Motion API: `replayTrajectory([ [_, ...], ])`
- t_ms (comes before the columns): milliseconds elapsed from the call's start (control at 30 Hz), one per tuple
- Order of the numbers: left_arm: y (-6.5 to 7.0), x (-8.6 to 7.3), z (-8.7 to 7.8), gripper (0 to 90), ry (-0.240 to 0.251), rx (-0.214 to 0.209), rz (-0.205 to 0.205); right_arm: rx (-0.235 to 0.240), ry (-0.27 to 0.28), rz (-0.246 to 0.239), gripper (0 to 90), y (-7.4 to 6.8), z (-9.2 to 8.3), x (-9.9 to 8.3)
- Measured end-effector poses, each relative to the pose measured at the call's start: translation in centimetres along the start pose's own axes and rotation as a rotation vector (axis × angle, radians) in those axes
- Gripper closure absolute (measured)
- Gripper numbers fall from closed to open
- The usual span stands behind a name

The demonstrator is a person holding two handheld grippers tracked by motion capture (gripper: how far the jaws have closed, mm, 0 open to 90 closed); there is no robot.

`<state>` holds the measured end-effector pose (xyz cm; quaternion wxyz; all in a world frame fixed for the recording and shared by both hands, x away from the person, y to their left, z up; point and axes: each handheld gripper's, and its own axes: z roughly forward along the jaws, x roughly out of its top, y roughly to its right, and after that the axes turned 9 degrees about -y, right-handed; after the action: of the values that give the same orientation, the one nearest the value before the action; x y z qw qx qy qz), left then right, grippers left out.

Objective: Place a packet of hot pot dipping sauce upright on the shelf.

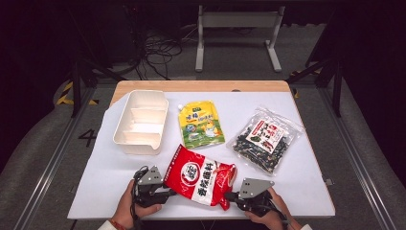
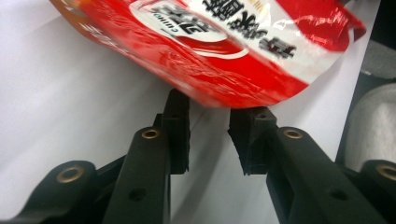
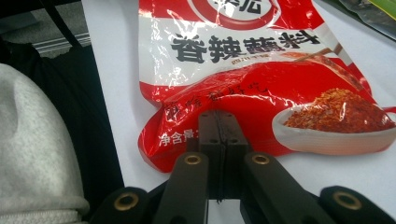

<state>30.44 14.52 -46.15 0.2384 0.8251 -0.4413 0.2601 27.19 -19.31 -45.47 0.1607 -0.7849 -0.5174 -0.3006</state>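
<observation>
Red seasoning packet (image 1: 203, 178) lies near the table's (image 1: 297, 182) front edge. Your right gripper (image 3: 218, 122) is clamped on its bottom edge; your left gripper (image 2: 209, 120) stands parted at its other edge, pads clear.

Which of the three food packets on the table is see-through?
The clear packet of dark dried food at the right. The red packet and the yellow-green pouch are opaque printed packs.

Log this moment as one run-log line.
left tool: open at red bag edge | right tool: shut on red bag
</observation>
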Motion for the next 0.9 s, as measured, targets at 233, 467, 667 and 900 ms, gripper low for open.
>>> replayTrajectory([
  [233, 0.2, 0.9, 0.4, 53.9, 0.048, -0.047, -0.013, -0.023, -0.004, 0.009, 90.0, -0.6, 0.7, 0.7],
  [467, 0.5, 0.3, 0.7, 26.6, 0.049, -0.098, -0.094, -0.023, 0.004, 0.017, 90.0, -0.7, 1.1, 1.0],
  [667, -0.4, 1.1, 1.9, 21.8, 0.034, -0.113, -0.175, -0.023, 0.007, 0.015, 90.0, -0.9, 1.5, 1.3],
  [900, -0.6, 2.4, 2.2, 37.0, 0.111, -0.113, -0.176, -0.022, 0.010, 0.013, 90.0, -1.0, 1.7, 1.5],
])
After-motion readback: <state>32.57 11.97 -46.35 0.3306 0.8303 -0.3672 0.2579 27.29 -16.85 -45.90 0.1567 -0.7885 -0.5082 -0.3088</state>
